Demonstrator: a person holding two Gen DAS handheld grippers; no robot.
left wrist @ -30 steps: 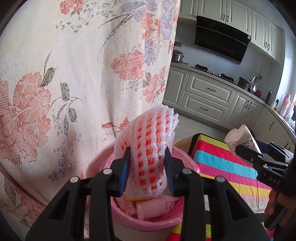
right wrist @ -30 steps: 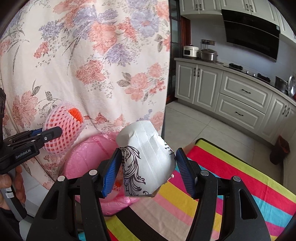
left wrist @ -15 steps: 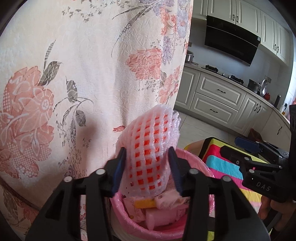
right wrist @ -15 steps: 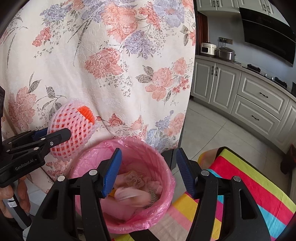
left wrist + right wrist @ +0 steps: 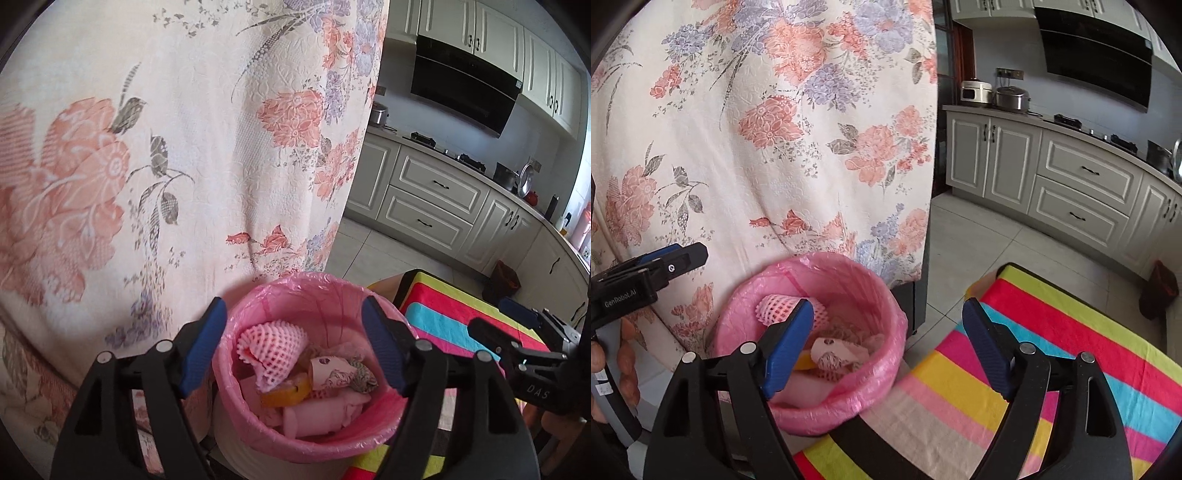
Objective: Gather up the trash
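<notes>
A pink-lined bin (image 5: pixel 280 439) stands hard against a flowered curtain (image 5: pixel 166 166), which blocks its far and left sides. Its mouth is open from above but half filled with a foam net (image 5: pixel 273 345), paper and wrappers. A striped table (image 5: pixel 1052 343) touches the bin's right side. The left gripper (image 5: pixel 291 343) hangs over the mouth, jaws opening, nothing between them. Right of the curtain, bare floor (image 5: pixel 975 236) reaches the cabinets (image 5: pixel 1082 192).

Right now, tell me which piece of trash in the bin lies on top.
The foam net: white mesh sleeve, atop the printed paper and yellow piece.
</notes>
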